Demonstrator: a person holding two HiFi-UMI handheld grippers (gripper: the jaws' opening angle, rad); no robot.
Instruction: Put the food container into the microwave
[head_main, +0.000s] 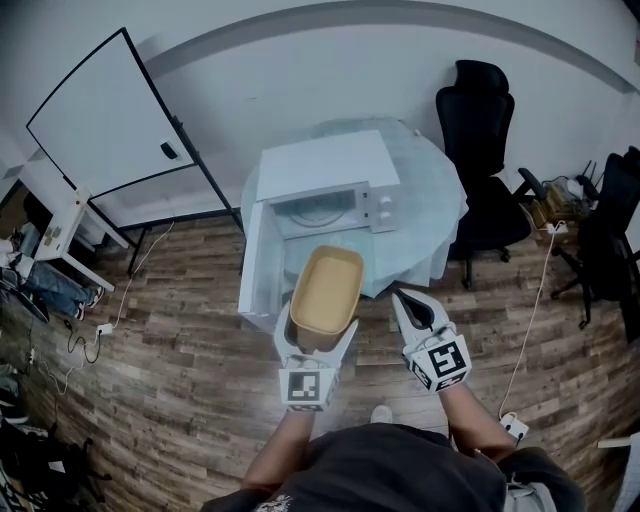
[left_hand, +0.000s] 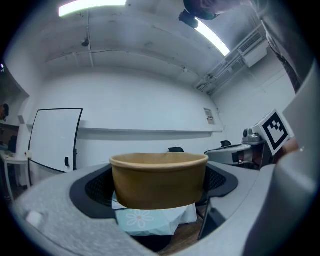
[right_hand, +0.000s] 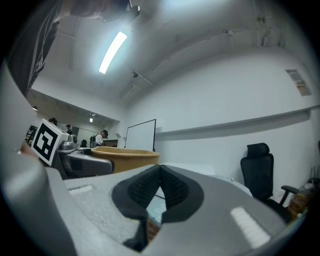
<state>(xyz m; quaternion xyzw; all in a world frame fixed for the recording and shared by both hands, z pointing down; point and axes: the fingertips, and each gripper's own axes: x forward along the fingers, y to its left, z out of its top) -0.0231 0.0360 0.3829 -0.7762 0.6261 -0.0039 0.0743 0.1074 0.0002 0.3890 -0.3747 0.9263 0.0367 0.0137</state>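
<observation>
1. On the bench (head_main: 437, 190), the microwave (head_main: 325, 170) sits toward the near-left edge. Its door (head_main: 256, 270) is swung wide open past that edge and its cavity (head_main: 315, 210) faces the person.
2. Food container (head_main: 328, 285): airborne just off the bench's near edge, in front of the cavity, not inside yet. Open top, looks empty.
3. Left gripper (head_main: 315, 338): fingers clamped on the container's near end, with the tub roughly level.
4. Right gripper (head_main: 405, 305): fingers pressed together on nothing, just right of the container.
5. My take on the step:
   - Height against the opening is hard to read from above, so check it before pushing in.
   - Feed straight in, far end first, and keep it level.
   - Stay off the door on the left.
   - Seat it on the cavity floor before letting go.
   - Keep the right gripper clear. It's likely needed for the door.
</observation>
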